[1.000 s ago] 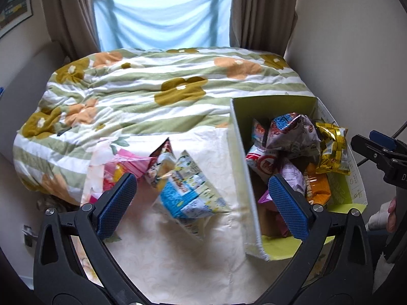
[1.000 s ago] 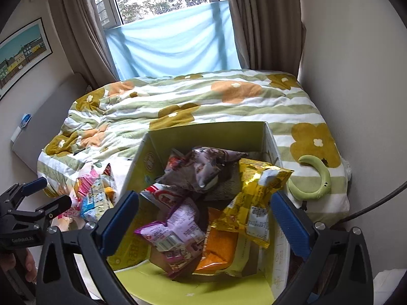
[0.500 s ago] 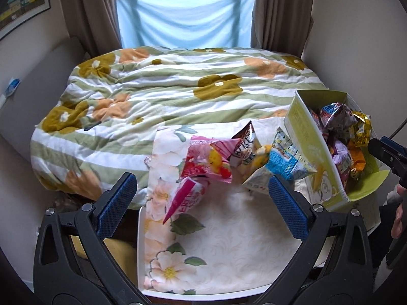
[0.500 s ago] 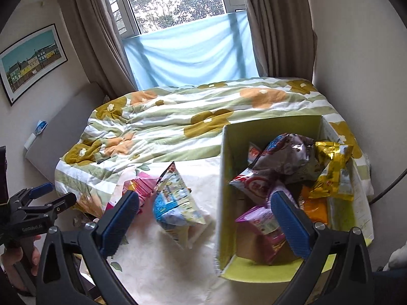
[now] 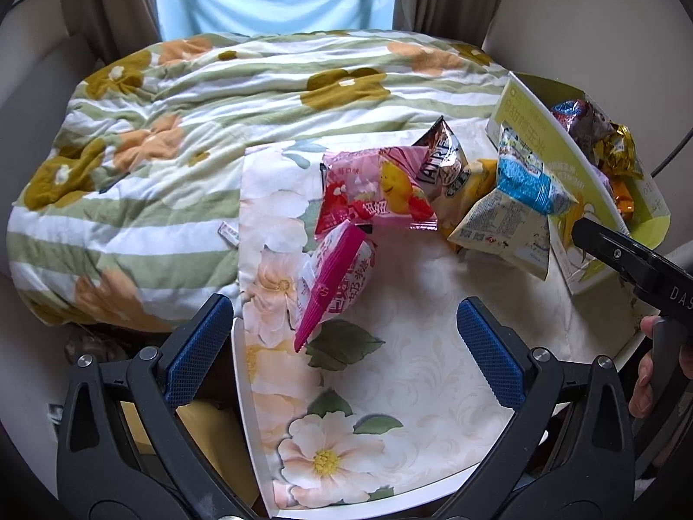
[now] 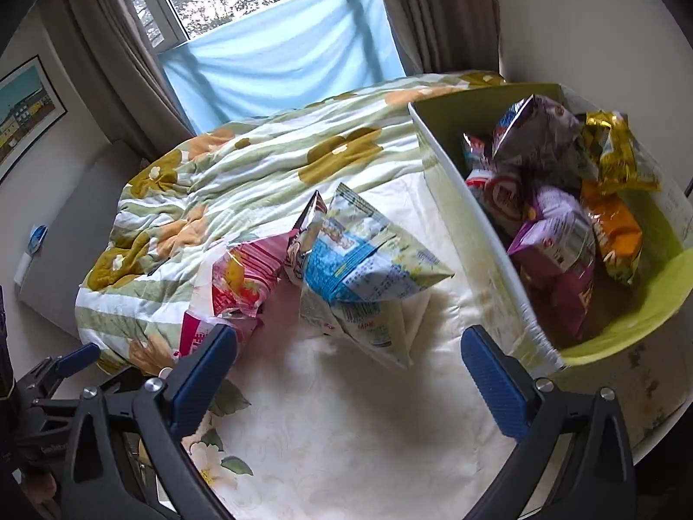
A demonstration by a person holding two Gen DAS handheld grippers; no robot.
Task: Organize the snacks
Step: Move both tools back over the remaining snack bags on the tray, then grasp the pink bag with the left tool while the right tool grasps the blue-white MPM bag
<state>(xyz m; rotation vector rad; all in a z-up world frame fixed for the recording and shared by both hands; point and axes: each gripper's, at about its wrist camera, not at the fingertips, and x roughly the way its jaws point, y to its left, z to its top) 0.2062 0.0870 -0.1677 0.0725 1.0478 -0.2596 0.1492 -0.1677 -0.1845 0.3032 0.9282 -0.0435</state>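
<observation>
Left wrist view has swung left since a second ago, so the box (image 5: 532,121) sits far right, loose snacks (image 5: 377,186) on the bench (image 5: 411,372), left gripper (image 5: 346,338) and right gripper (image 6: 346,368) both released, empty.

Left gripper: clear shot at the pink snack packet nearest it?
Probably yes. The left gripper is open, and the pink packet lies just ahead on the floral tablecloth with nothing between.
</observation>
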